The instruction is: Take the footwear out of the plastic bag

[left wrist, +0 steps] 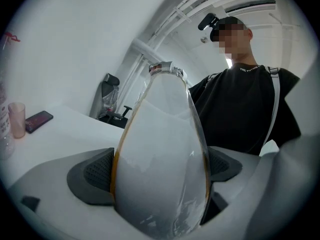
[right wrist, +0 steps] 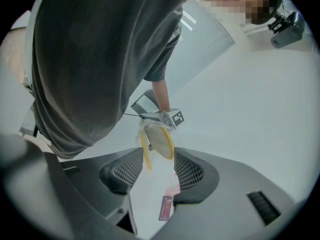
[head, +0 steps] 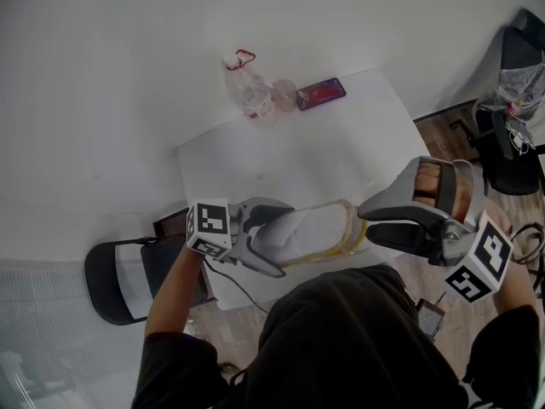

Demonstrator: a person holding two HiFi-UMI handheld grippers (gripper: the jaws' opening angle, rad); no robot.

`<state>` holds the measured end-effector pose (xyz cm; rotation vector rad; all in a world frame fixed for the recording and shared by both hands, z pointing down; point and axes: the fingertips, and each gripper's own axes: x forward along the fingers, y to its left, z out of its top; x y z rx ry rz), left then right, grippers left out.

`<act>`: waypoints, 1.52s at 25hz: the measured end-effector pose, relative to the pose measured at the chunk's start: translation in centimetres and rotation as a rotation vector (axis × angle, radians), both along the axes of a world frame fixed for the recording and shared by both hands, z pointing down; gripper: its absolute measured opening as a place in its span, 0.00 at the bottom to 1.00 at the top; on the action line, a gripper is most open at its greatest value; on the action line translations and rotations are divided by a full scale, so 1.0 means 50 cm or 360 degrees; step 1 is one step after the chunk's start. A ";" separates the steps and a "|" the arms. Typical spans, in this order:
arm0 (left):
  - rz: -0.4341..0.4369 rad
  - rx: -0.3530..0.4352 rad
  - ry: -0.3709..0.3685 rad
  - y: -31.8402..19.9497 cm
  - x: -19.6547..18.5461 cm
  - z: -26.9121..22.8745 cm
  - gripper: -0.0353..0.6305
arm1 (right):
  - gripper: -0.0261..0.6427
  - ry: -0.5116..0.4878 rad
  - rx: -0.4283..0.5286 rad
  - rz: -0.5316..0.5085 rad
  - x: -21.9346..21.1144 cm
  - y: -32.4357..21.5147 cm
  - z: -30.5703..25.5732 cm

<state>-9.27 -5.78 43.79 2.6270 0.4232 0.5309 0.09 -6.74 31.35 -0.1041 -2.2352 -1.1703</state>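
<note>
**Bagged footwear clamped left, right jaws wide**

Clamps the white footwear (head: 308,228), wrapped in its plastic bag (head: 351,227), in the left gripper (head: 277,241) over the near part of the table (head: 281,160). Holds the right gripper (head: 368,220) wide and empty just beside the bag's other end. Looks like the start of removal. Calls next for pinching loose film only, then drawing apart. Leaves open room mid-table, with bottle (head: 249,88), cup (head: 283,92) and phone (head: 321,93) well apart at the far corner.

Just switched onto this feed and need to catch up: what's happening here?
A person works two handheld grippers over a white table. The left gripper is clamped on white footwear wrapped inside a clear plastic bag. The right gripper is open at the bag's other end, gripping nothing. The footwear is not out yet.
</note>
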 end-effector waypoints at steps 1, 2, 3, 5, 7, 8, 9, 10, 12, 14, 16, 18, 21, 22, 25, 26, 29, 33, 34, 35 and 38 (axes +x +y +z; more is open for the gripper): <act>0.0007 0.0000 -0.0002 0.003 0.002 0.000 0.92 | 0.34 0.0004 -0.0018 -0.0009 0.000 0.004 0.001; 0.0014 -0.0001 -0.0008 0.005 0.003 0.001 0.92 | 0.34 0.0012 -0.0034 -0.0019 -0.001 0.008 0.004; 0.0023 -0.0004 -0.0018 0.008 0.005 0.002 0.92 | 0.34 0.0018 -0.0045 -0.0027 -0.001 0.011 0.007; 0.0046 -0.0011 -0.0050 0.014 0.008 0.006 0.92 | 0.34 0.0020 -0.0058 -0.0039 -0.002 0.016 0.009; 0.0068 -0.0021 -0.0078 0.020 0.010 0.010 0.92 | 0.34 0.0023 -0.0056 -0.0041 -0.002 0.018 0.008; 0.0081 -0.0027 -0.0092 0.024 0.011 0.012 0.92 | 0.34 0.0029 -0.0049 -0.0034 -0.001 0.017 0.008; 0.0098 -0.0034 -0.0108 0.029 0.013 0.014 0.92 | 0.34 0.0036 -0.0042 -0.0024 0.000 0.015 0.009; 0.0117 -0.0036 -0.0124 0.034 0.014 0.016 0.92 | 0.34 0.0041 -0.0038 -0.0015 0.002 0.013 0.010; 0.0142 -0.0040 -0.0139 0.042 0.017 0.019 0.92 | 0.34 0.0046 -0.0056 -0.0012 0.003 0.013 0.012; 0.0143 -0.0055 -0.0135 0.042 0.019 0.019 0.92 | 0.34 0.0075 -0.0072 -0.0034 0.001 0.020 0.023; 0.0141 -0.0064 -0.0129 0.039 0.019 0.017 0.92 | 0.34 0.0115 -0.0063 -0.0066 -0.003 0.029 0.037; 0.0143 -0.0074 -0.0119 0.038 0.020 0.014 0.92 | 0.34 0.0128 -0.0068 -0.0090 -0.010 0.036 0.047; 0.0155 -0.0108 -0.0079 0.044 0.026 0.004 0.92 | 0.34 0.0161 -0.0065 -0.0132 -0.019 0.047 0.066; 0.0161 -0.0112 -0.0067 0.047 0.030 0.000 0.92 | 0.33 0.0172 -0.0060 -0.0149 -0.022 0.051 0.073; 0.0177 -0.0099 -0.0064 0.049 0.036 -0.001 0.92 | 0.27 0.0183 0.0023 -0.0176 -0.031 0.052 0.083; 0.0174 -0.0096 -0.0067 0.048 0.037 0.000 0.92 | 0.22 0.0187 0.0067 -0.0173 -0.032 0.049 0.084; 0.0135 -0.0030 -0.0076 0.042 0.036 0.003 0.92 | 0.17 0.0210 0.0130 -0.0159 -0.033 0.046 0.088; 0.0066 0.0323 -0.0177 0.013 0.036 0.032 0.92 | 0.16 0.0218 0.0050 -0.0071 -0.026 0.034 0.090; 0.0042 0.0441 -0.0205 0.001 0.036 0.038 0.92 | 0.15 0.0212 0.0017 -0.0031 -0.021 0.026 0.092; 0.0008 0.0545 -0.0217 -0.011 0.036 0.039 0.92 | 0.15 0.0195 -0.0022 0.0020 -0.016 0.017 0.094; -0.0122 0.0764 -0.0229 -0.044 0.034 0.033 0.92 | 0.15 0.0035 -0.0252 0.0241 -0.001 -0.020 0.092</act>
